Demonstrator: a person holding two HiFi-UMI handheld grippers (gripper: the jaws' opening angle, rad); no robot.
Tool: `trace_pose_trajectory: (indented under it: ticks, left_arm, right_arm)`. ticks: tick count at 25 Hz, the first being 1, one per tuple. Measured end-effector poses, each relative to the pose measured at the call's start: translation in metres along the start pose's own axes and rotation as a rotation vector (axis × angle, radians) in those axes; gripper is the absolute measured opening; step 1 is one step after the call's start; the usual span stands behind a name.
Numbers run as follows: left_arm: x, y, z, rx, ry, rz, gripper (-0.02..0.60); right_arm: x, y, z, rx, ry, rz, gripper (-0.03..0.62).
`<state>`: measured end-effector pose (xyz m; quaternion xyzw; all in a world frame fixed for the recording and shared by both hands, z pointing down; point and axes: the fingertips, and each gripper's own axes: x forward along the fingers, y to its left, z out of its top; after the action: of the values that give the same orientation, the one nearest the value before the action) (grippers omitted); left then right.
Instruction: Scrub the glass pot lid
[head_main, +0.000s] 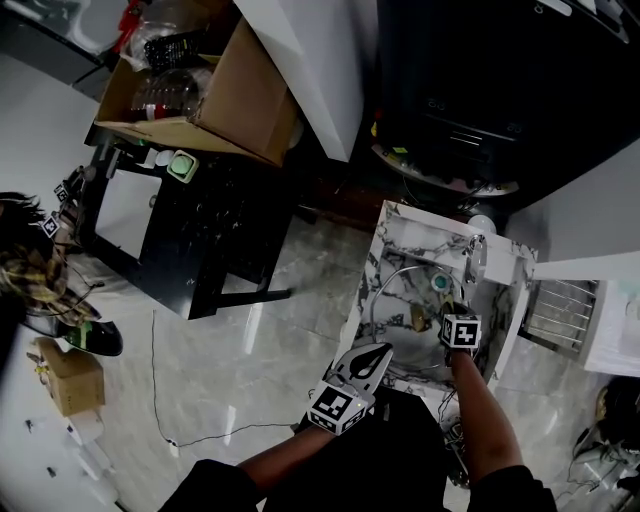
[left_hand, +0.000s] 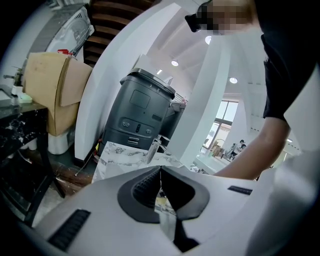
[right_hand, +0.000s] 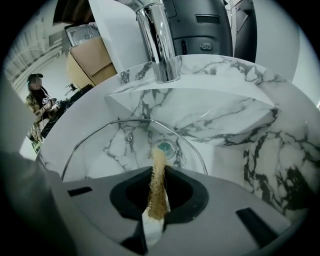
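The glass pot lid, clear with a metal rim, lies tilted in the marble sink. It shows as a thin ring in the head view. My right gripper is shut on a tan scrub pad that sticks out over the lid's near rim, towards the drain. In the head view the right gripper hangs over the basin. My left gripper is at the sink's front left corner, outside the basin. Its jaws are shut with nothing between them.
A chrome faucet stands behind the basin. A black bin is beyond the sink, and a wire rack is to its right. A cardboard box rests on a black table. A person stands far left.
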<state>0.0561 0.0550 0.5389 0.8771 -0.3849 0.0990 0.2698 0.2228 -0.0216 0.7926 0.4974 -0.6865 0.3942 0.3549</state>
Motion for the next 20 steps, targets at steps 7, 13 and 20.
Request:
trace_pose_trajectory:
  ticks: [7, 13, 20]
  left_arm:
    - [-0.002, -0.005, 0.002, 0.008, -0.007, -0.004, 0.016]
    - [-0.005, -0.008, -0.001, 0.011, -0.004, -0.009, 0.017]
    - [-0.010, -0.010, -0.003, 0.010, -0.009, -0.010, 0.016]
  right_arm:
    - [-0.011, -0.001, -0.014, 0.001, 0.024, 0.005, 0.057]
    - [-0.018, 0.005, -0.028, -0.001, 0.044, 0.034, 0.057]
    - [-0.028, 0.016, -0.039, -0.064, 0.063, 0.047, 0.057]
